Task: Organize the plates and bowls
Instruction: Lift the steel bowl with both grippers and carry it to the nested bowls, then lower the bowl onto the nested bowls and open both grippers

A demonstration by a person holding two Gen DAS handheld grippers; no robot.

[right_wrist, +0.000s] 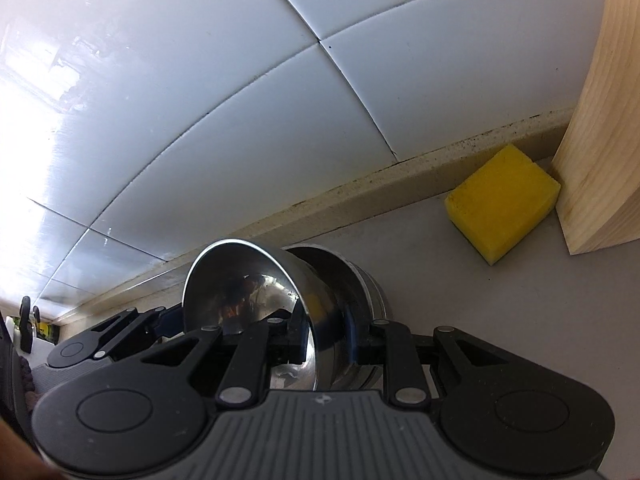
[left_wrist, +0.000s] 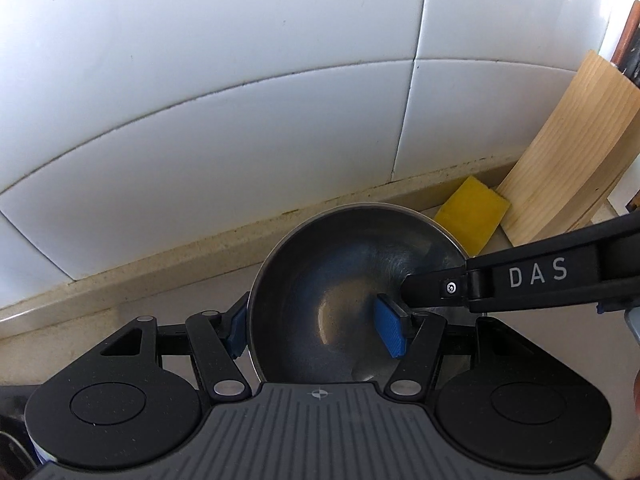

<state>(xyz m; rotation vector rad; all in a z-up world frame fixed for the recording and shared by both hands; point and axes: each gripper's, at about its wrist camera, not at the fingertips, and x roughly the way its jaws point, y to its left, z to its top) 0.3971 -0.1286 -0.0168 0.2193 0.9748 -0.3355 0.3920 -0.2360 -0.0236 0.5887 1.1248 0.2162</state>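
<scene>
Steel bowl (left_wrist: 352, 296) held up over a pale bench (right_wrist: 480, 320), close to a white tiled wall (left_wrist: 240, 80). Left gripper (left_wrist: 316, 330) clamped across the bowl's near-left wall, one blue pad (left_wrist: 236, 332) outside and the other blue pad (left_wrist: 392, 330) inside, probably so that the thin rim cannot slip. Right gripper (right_wrist: 326, 332) reaching in from the right, jaws likewise pinched on the bowl's wall, one dark finger inside, one blue-edged finger outside. Bowl tilted steeply in the right wrist view, open mouth turned leftward, shiny base pointing right. Behind that base, the rim of a second steel vessel (right_wrist: 360, 276), perhaps another bowl; touching or nested cannot be told. Two-sided hold likely chosen to steady the bowl while lowering or stacking it. Yellow sponge (right_wrist: 504, 208) lying on the bench near the wall, just beside a pale wooden block (right_wrist: 600, 140), possibly a knife block. Stacking seemingly not finished.
</scene>
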